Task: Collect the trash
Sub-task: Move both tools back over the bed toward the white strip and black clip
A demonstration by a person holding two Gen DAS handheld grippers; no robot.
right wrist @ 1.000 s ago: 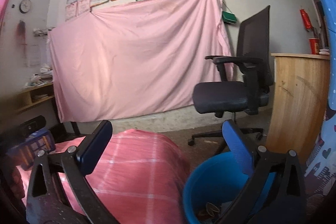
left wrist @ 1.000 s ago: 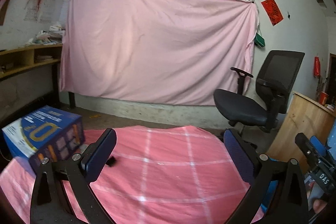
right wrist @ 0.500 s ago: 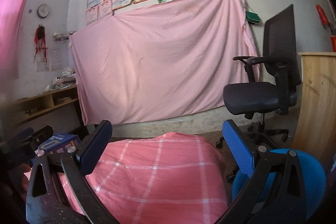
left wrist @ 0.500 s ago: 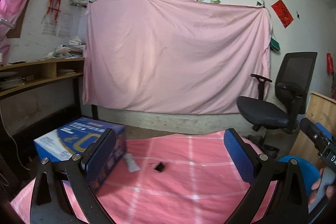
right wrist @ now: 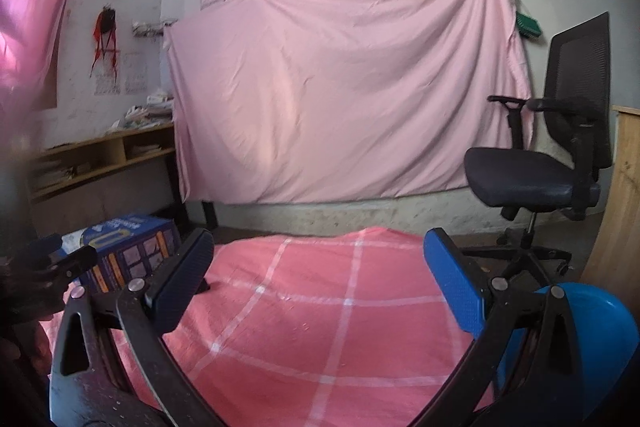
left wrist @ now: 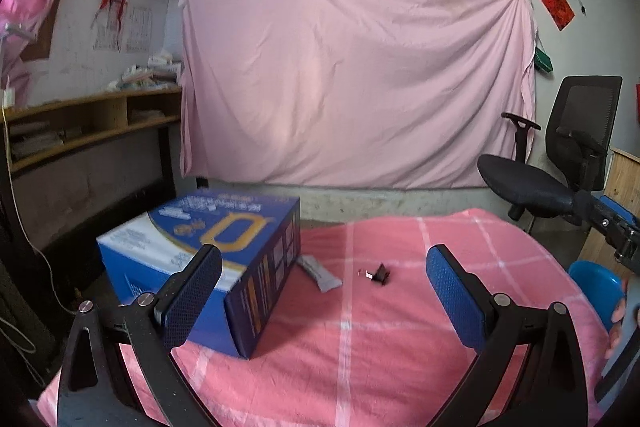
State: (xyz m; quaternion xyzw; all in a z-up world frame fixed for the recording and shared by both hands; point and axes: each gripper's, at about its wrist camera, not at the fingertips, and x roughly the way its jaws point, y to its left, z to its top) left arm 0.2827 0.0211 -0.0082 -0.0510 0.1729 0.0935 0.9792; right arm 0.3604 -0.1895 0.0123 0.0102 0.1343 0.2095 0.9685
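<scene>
Left wrist view first: we see the left gripper [left wrist: 322,285] with its jaws spread wide and nothing between them, hovering above the pink checked cloth [left wrist: 400,347]. Ahead of it lie two bits of trash: a small dark scrap [left wrist: 380,273] and, just beside the blue box [left wrist: 208,263], a flat grey wrapper [left wrist: 320,273]. The blue bin [right wrist: 592,347] sits at the right edge of the table, low beside the right gripper [right wrist: 320,279], which is likewise wide open and empty.

Where might this slip? We reckon the dark scrap is tiny and light, so the pads could nudge it away or pinch a fold of cloth with it. The wrapper lies flat against the cloth and close to the box; a finger could catch the box first. Dragging the cloth would shift everything on it.
</scene>
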